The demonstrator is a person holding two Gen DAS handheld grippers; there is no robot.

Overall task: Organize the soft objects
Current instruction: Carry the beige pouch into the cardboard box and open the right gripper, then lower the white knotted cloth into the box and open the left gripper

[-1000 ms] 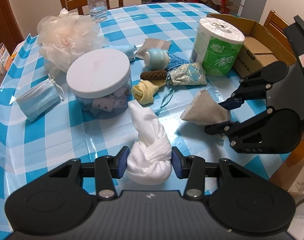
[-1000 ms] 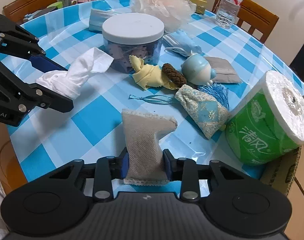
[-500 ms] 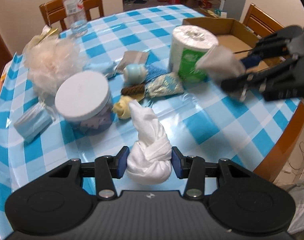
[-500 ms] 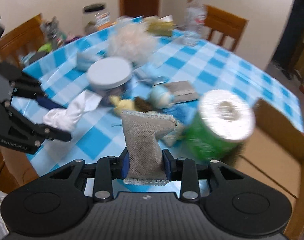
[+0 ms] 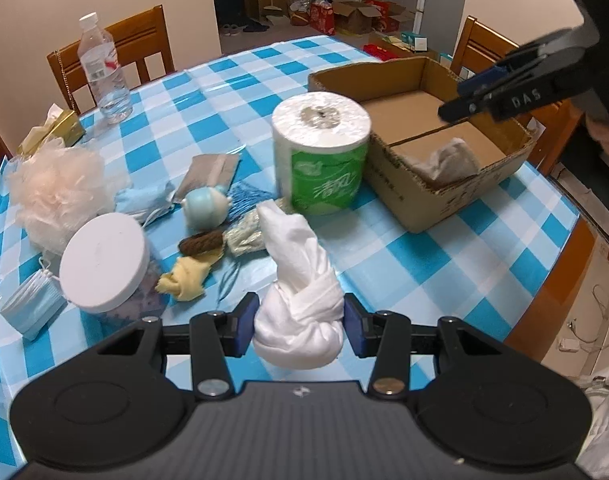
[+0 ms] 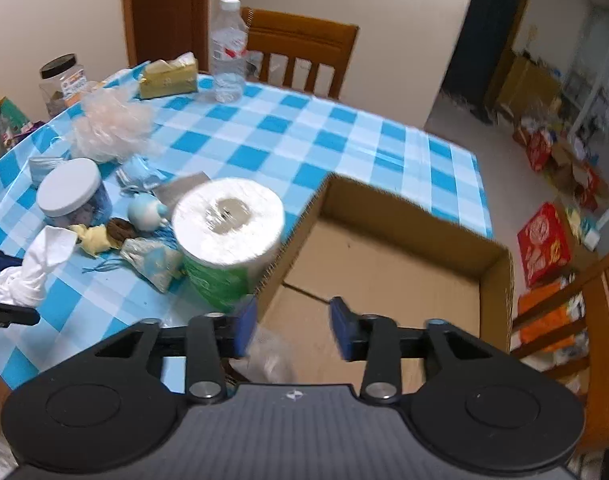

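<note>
The left gripper [image 5: 298,322] is clamping its blue-padded fingers [image 5: 246,320] on the knotted white cloth [image 5: 298,292], a soft, wrinkled bundle held above the near edge of the glossy blue-checked tablecloth [image 5: 404,248]. The right gripper [image 6: 293,320] is hovering over the open corrugated cardboard box [image 6: 496,280] at the table's right side with its fingers spread apart and gripping nothing. The coarse-woven grey sachet [image 5: 448,160], clamped in that gripper half a second ago, is now lying inside the box against its near wall, just right of the upright toilet paper roll [image 5: 320,152] in green wrapping.
</note>
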